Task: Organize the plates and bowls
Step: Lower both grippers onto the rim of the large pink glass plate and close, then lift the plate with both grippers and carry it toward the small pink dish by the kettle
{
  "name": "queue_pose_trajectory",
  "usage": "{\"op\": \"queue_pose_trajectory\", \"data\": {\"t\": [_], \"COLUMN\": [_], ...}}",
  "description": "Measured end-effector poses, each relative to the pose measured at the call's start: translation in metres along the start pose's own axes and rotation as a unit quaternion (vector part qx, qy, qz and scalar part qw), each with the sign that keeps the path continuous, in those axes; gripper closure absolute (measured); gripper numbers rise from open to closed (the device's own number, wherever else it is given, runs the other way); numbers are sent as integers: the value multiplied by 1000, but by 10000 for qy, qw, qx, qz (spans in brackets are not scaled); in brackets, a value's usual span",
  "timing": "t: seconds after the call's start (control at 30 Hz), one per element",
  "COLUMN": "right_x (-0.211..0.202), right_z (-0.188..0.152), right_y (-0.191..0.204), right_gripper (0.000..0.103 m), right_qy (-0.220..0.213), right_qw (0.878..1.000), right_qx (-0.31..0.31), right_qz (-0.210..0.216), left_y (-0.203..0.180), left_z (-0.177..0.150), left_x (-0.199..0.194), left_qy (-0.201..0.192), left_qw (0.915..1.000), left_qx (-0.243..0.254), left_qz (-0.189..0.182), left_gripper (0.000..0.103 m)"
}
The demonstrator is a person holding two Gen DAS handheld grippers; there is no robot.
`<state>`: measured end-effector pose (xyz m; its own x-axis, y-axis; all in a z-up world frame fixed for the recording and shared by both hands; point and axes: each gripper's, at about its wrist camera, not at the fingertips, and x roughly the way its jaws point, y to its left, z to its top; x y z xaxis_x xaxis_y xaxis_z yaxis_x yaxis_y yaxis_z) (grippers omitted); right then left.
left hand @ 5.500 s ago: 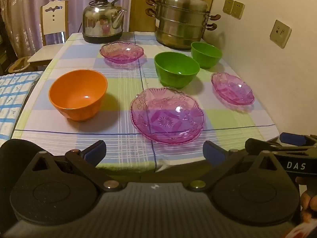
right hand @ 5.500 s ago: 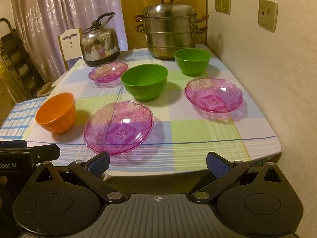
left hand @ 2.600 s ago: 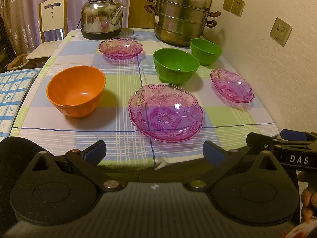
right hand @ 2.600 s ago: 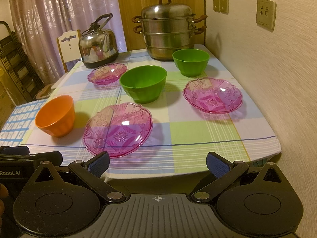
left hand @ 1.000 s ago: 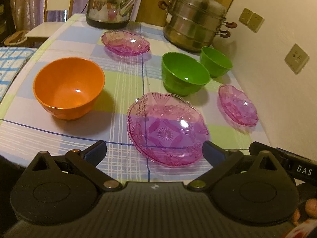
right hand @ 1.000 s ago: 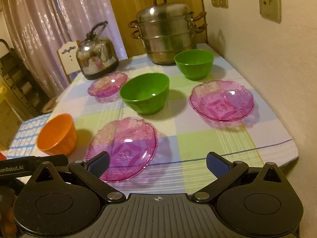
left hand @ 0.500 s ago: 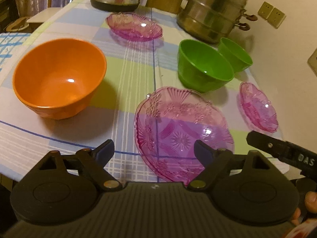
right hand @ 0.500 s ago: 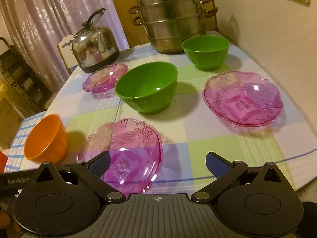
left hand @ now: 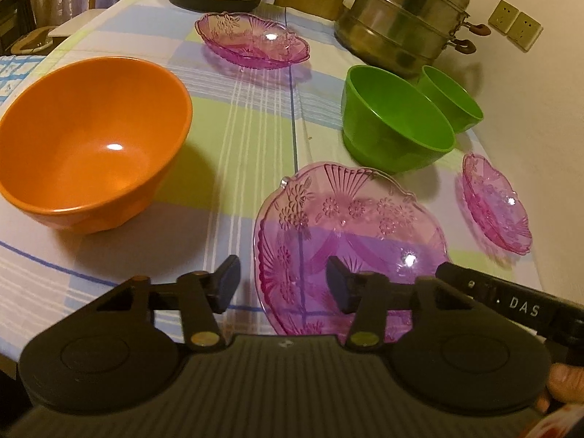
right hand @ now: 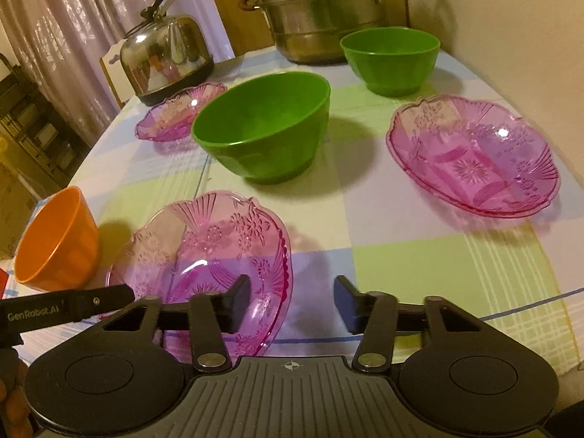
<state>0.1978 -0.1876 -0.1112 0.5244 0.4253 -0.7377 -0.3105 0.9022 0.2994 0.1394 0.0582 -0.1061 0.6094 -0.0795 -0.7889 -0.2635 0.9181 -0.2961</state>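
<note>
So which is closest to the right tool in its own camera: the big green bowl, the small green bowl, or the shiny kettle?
1. Big green plastic bowl, middle of the table, nearest the right tool.
2. Small green plastic bowl, farther back on the right.
3. Shiny steel kettle, back left, about as far; too close to call.

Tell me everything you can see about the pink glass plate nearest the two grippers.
The nearest pink glass plate is a shallow, see-through pink dish with a scalloped rim and pressed flower and fan patterns. It looks like glass, though that is not certain. It is empty and lies flat on the checked tablecloth, between the orange bowl and the large green bowl, touching neither. The left gripper and right gripper are open at its near rim; contact is unclear.
</note>
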Motion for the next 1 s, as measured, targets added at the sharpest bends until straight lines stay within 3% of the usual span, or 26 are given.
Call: {"op": "queue_pose_trajectory", "data": {"t": [0.3, 0.6, 1.0], "right_x": [12, 13, -11], "right_z": [0, -1, 7], "right_y": [2, 5, 12], "right_gripper": [80, 92, 93], "right_qy": [117, 143, -9], "right_qw": [9999, 9998, 9999], "right_qx": [-54, -87, -101], "right_qz": [93, 71, 68], "left_y": [5, 5, -6], "left_z": [-1, -4, 7], "left_x": [7, 7, -24], "left_qy": [20, -14, -179], "left_qw": [10000, 9998, 9993], "left_qx": [-31, 52, 246], "left_qz": [90, 198, 205], "left_gripper": [74, 92, 93]}}
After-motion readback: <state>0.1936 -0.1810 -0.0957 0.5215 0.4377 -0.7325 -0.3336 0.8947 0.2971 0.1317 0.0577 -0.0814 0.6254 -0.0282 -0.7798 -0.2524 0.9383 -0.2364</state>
